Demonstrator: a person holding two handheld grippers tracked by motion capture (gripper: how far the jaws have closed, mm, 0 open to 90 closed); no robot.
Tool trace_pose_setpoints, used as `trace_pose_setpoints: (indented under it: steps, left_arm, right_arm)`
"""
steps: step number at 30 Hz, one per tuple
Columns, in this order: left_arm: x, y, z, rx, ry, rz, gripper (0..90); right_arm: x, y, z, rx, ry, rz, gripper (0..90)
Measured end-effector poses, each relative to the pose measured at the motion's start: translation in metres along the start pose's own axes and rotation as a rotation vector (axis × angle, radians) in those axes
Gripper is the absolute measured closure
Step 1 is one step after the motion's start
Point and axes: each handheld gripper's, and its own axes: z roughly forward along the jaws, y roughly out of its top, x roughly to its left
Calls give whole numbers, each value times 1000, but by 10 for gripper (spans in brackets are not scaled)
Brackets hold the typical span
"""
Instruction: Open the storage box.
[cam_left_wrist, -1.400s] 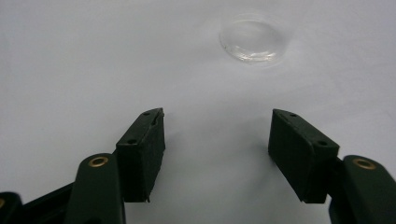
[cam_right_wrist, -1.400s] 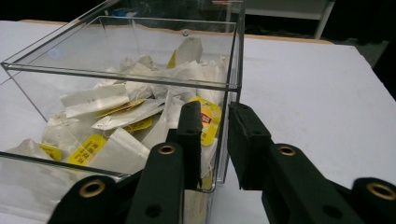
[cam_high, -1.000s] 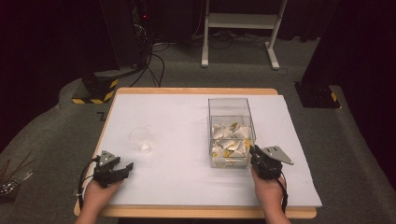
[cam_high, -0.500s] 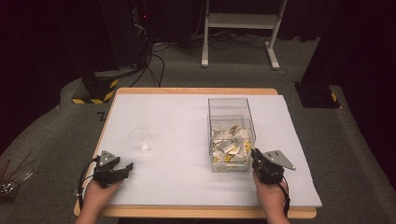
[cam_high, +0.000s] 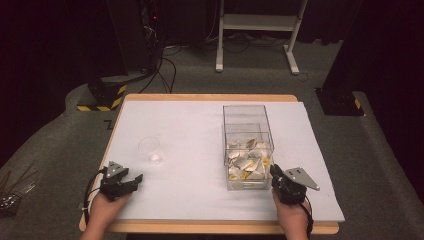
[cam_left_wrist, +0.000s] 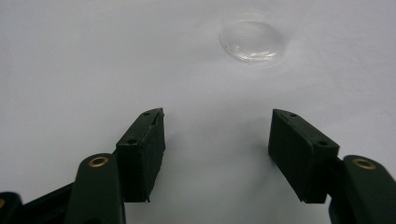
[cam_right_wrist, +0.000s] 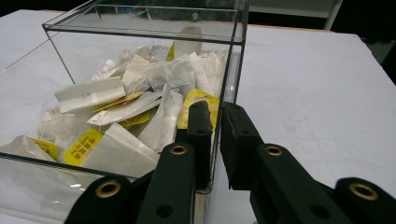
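1. Seen from above: left hand (cam_high: 102, 210) low at the table's (cam_high: 200, 125) near-left corner, forearm entering from the bottom edge, left gripper (cam_high: 131, 181) angled forward and to the right over the white surface.
2. Jaws spread wide apart in the left gripper view (cam_left_wrist: 217, 144), holding nothing, with a small clear cup (cam_left_wrist: 254, 39) ahead of them and well apart.
3. Same cup (cam_high: 150, 150) standing upright on the white sheet, forward of the left gripper.
4. Right hand (cam_high: 292, 212) near the front edge, right gripper (cam_high: 274, 172) pressed up to the near-right corner of a clear box (cam_high: 247, 112).
5. Box filled with tea bags (cam_right_wrist: 126, 112), several with yellow tags.
6. Right jaws nearly closed (cam_right_wrist: 215, 112) astride the box's corner edge; apparently pinching the wall, though actual contact hard to confirm.
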Motion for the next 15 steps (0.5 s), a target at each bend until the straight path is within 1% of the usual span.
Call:
trace_pose_setpoints:
  steps: [15]
  left_arm:
    - [0,0,0,0,0,0,365]
  right_arm:
    - [2,-6,-12,4,13,0,816]
